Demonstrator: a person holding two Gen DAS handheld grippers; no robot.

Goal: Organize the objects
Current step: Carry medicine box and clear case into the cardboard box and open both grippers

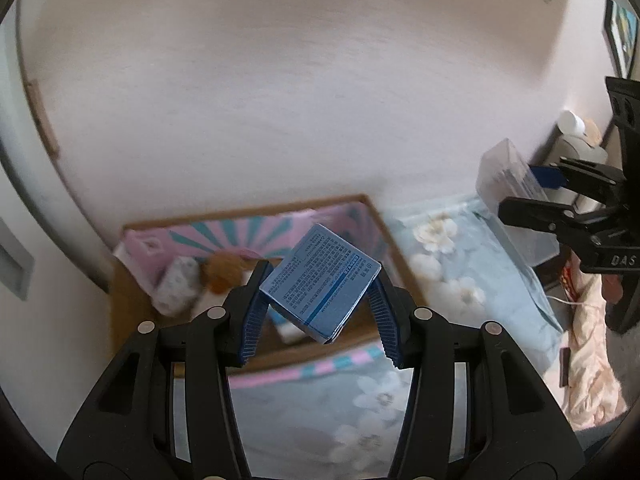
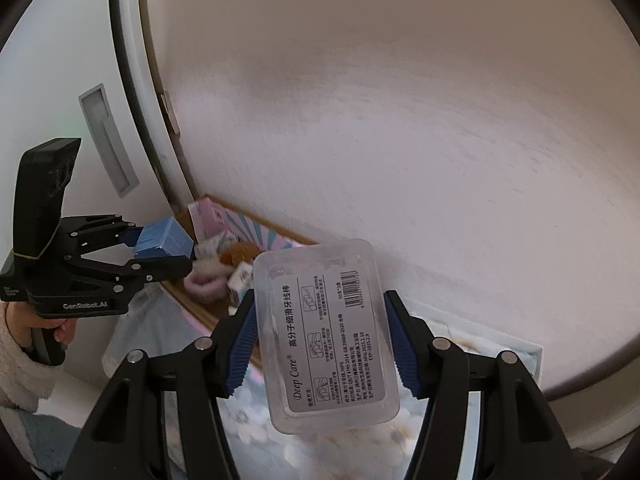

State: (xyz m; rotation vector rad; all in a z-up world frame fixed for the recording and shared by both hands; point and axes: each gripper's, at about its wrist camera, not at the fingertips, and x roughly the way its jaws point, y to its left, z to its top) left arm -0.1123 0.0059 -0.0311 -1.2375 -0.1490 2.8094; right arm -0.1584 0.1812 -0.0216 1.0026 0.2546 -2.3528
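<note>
Setting: domestic bedroom. Evidence: a bed under a pale blue floral bedspread (image 1: 452, 280), laid against a plain pinkish-white wall (image 1: 280, 100). On the bedspread, hard against that wall, an open cardboard box (image 1: 390, 236) with a pink-and-teal striped lining, holding small household packets. At the bedspread's right edge, crumpled peach fabric (image 1: 592, 344); beyond it a white-capped bottle (image 1: 572, 122). High on the wall to the right, a dark-framed picture (image 1: 620, 36). Left of the bedspread, a white panel with a recessed handle (image 2: 106, 140).
</note>
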